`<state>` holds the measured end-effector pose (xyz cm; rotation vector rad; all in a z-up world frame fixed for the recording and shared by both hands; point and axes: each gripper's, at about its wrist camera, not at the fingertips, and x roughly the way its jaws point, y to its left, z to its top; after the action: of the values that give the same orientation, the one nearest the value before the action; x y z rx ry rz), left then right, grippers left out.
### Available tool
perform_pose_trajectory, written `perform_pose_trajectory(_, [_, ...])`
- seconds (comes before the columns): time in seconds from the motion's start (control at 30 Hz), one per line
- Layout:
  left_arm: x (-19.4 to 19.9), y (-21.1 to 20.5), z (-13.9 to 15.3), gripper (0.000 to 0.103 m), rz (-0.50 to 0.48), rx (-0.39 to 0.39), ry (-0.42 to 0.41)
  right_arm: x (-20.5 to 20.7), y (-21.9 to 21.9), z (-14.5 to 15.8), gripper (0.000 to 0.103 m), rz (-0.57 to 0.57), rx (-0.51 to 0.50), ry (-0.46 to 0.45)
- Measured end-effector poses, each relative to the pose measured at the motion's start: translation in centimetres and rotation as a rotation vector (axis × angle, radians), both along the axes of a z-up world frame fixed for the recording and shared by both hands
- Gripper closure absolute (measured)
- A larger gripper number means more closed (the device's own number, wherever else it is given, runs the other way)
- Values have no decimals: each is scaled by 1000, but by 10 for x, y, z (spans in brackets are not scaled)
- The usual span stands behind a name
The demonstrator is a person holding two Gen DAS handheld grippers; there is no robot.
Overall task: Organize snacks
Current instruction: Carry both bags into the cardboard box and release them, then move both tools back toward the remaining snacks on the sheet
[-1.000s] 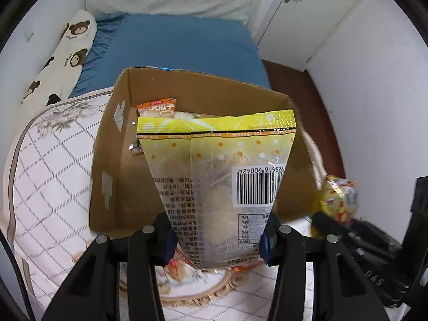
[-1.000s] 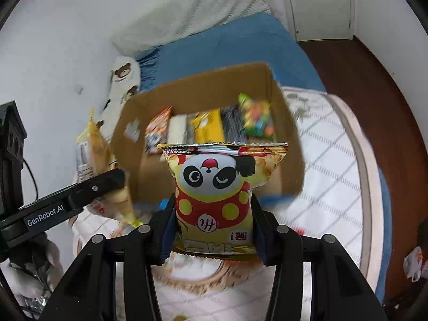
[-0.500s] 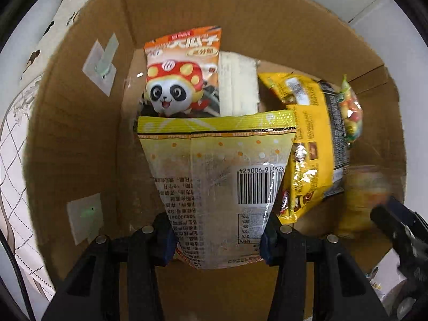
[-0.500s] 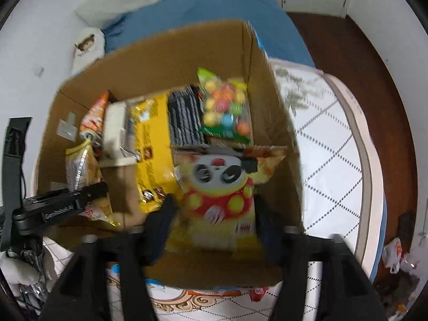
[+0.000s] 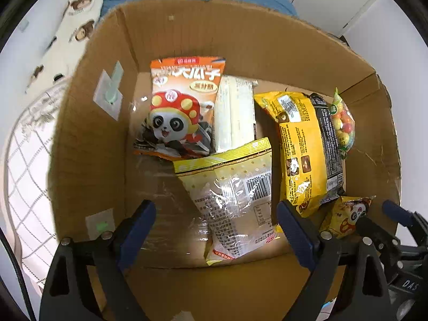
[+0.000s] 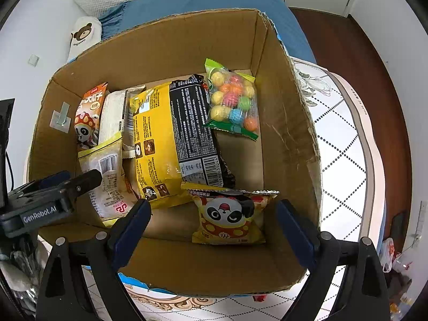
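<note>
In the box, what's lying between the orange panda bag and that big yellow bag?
A pale whitish packet lies between the orange panda bag and the big yellow bag, on the floor of the cardboard box. Both wrist views show it, the left one best.

Your left gripper point(image 5: 216, 215) and right gripper point(image 6: 214, 215) look alike: black plastic frames with triangular cut-outs, silver screws at the joints, blue pads on the fingers point(image 6: 131, 226). White "GenRobot.AI" lettering marks the left one's side.
</note>
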<state>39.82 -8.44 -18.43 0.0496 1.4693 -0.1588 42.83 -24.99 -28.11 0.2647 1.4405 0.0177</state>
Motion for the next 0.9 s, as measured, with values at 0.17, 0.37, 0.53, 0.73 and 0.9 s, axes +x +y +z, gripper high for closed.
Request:
perform_pose_trajectory(0.17, [-18,-9,19,11,-22,27,-102,-6,2,13,6,-3,-17,-28])
perform_pose_trajectory(0.37, [-44,-10,42,11,-11,13,-187,-21,4,34,7,8,-51,-85])
perform_pose_trajectory(0.53, [-60,-8,65,11,-25,10,-232,-36,9,54,7,19,-68,-144])
perform_pose_trajectory(0.73, [-83,-5,97,11,-14,8,-297,-60,17,83,7,33,-101,-229])
perform_pose_trajectory(0.9, [-110,0,124,11,-8,7,-372,-83,16,110,7,18,-82,-294])
